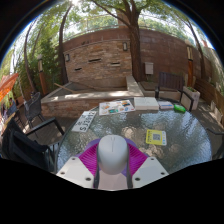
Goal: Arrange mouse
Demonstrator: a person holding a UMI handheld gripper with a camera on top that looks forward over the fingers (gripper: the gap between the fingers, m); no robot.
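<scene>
A light grey computer mouse (113, 153) sits between my gripper's (113, 162) two fingers, with the magenta pads (92, 156) pressed against its left and right sides. The gripper holds the mouse above a round glass-topped patio table (180, 140). The mouse's underside and the tabletop straight below it are hidden.
On the table beyond the mouse lie a yellow-green card (156, 137), a small glass object (128, 131), papers and booklets (116, 107), a white sheet (146, 102) and a green item (179, 108). Dark chairs (38, 128) ring the table. A brick wall (110, 55) and trees stand behind.
</scene>
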